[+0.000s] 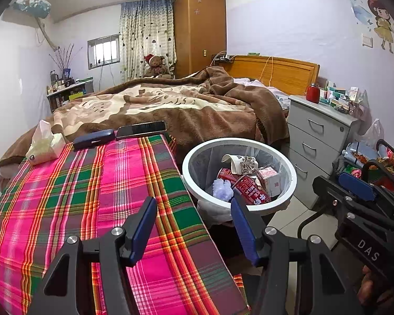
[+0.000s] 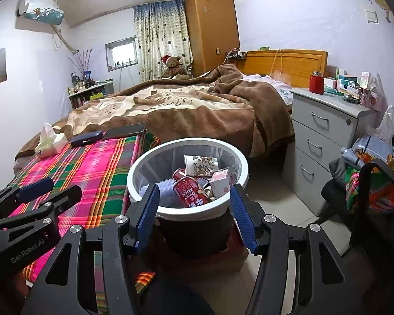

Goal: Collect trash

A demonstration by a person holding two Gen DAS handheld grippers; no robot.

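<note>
A white round trash bin (image 1: 289, 168) (image 2: 149, 165) stands on the floor beside the plaid-covered table (image 1: 92, 183) (image 2: 97, 162). It holds a red milk can (image 1: 250, 190) (image 2: 187, 190), a patterned paper cup (image 1: 243, 163) (image 2: 201, 164), a small pink carton (image 1: 270, 179) (image 2: 220, 181) and a pale blue crumpled piece (image 1: 222, 188) (image 2: 168, 185). My left gripper (image 1: 194, 227) is open and empty over the table's right edge; it also shows in the right wrist view (image 2: 50, 190). My right gripper (image 2: 194, 215) is open and empty, just before the bin's near rim; it shows in the left wrist view (image 1: 336, 182).
On the table's far end lie a tissue pack (image 1: 43, 144) (image 2: 48, 141), a dark case (image 1: 93, 139) (image 2: 86, 137) and a phone (image 1: 141, 129) (image 2: 124, 130). A bed (image 1: 170, 105) lies beyond. A grey drawer unit (image 1: 317, 141) (image 2: 323, 141) and a cluttered chair (image 2: 367, 183) stand on the right.
</note>
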